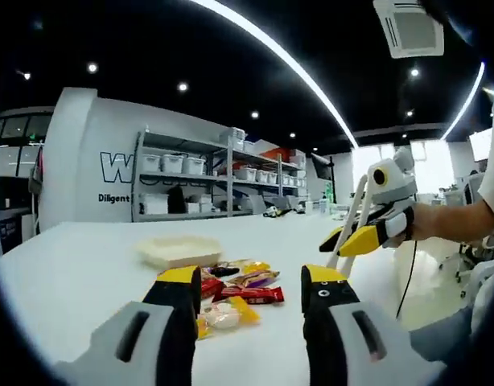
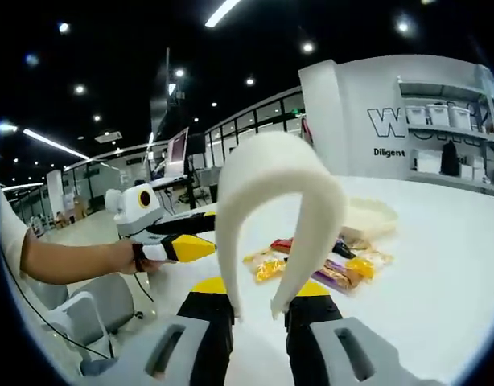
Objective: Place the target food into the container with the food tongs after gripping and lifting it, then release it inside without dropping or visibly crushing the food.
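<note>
White table point(image 1: 78, 273) stretched toward shelves. The right gripper point(image 2: 259, 299) was closed on the cream food tongs point(image 2: 281, 211); the left gripper point(image 1: 251, 291) stood open, empty. Wrapped snacks point(image 1: 235, 293), probably candies, lay beside the shallow container point(image 1: 180, 251). Picking seemed not yet begun; next the tongs must descend onto one snack gently.

White table point(image 1: 70, 273) spans the frame's lower half; a shallow cream container point(image 1: 179, 250) sits centre; wrapped snack packets point(image 1: 235, 291) lie just below it.
</note>
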Demonstrator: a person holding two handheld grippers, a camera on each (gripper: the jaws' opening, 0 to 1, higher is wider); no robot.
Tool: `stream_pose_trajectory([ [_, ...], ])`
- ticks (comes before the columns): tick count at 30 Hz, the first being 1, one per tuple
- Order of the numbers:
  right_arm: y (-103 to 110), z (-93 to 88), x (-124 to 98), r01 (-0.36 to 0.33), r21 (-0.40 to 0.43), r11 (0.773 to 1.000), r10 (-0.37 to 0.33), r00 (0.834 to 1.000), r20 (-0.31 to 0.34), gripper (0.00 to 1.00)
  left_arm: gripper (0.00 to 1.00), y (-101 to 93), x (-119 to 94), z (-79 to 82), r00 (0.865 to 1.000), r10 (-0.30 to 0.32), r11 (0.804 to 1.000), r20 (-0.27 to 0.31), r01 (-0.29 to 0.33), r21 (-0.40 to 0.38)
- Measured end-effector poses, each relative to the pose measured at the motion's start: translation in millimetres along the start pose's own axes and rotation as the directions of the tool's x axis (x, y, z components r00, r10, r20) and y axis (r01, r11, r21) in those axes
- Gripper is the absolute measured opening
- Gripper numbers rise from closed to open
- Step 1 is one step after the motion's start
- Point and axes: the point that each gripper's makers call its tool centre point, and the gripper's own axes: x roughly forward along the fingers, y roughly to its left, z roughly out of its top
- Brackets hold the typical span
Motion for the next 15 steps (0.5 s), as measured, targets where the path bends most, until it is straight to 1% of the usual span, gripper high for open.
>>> stream_pose_trajectory([
  [4,2,-3.9,2,-0.002,-0.001,1.000,0.002,1.000,-0.010,0.18,0.52,1.9,-1,-7.8,1.000,0.003,1.000,-0.010,-0.003,-0.014],
  [5,2,-4.4,2,-0.002,0.002,1.000,0.002,1.000,-0.011,0.18,0.53,3.0,-1,-7.5,1.000,0.008,1.000,-0.011,-0.008,-0.018],
  [6,2,-4.4,2,-0.003,0.002,1.000,0.003,1.000,-0.011,0.18,0.54,3.8,-2,-5.7,1.000,0.007,1.000,0.002,-0.006,-0.026],
  [7,2,-4.1,2,-0.003,0.002,1.000,0.003,1.000,-0.012,0.18,0.55,3.9,-1,-3.3,1.000,0.001,0.999,0.023,0.000,-0.050],
  [8,2,-3.9,2,-0.002,0.001,1.000,0.003,1.000,-0.012,0.18,0.57,4.5,-1,-3.9,1.000,-0.003,0.997,0.029,0.006,-0.082],
  [10,1,-2.3,3,-0.003,-0.002,1.000,0.003,1.000,-0.013,0.19,0.61,11.0,0,-13.4,1.000,0.008,0.995,-0.004,-0.008,-0.097],
  [11,1,-1.7,4,-0.005,0.000,1.000,0.005,1.000,-0.014,0.19,0.62,12.7,-1,-14.0,1.000,0.015,0.991,-0.007,-0.016,-0.130],
  [12,1,-1.6,4,-0.005,-0.001,1.000,0.005,1.000,-0.017,0.19,0.62,13.6,-2,-10.3,1.000,0.015,0.987,0.014,-0.012,-0.162],
  [13,0,-1.6,5,-0.003,-0.004,1.000,0.003,1.000,-0.019,0.19,0.61,14.3,-3,-7.6,0.999,0.015,0.987,0.031,-0.010,-0.160],
  [15,-1,-2.4,6,-0.002,-0.010,1.000,0.002,1.000,-0.030,0.19,0.60,16.3,-4,-9.0,0.999,0.027,0.989,0.024,-0.024,-0.148],
])
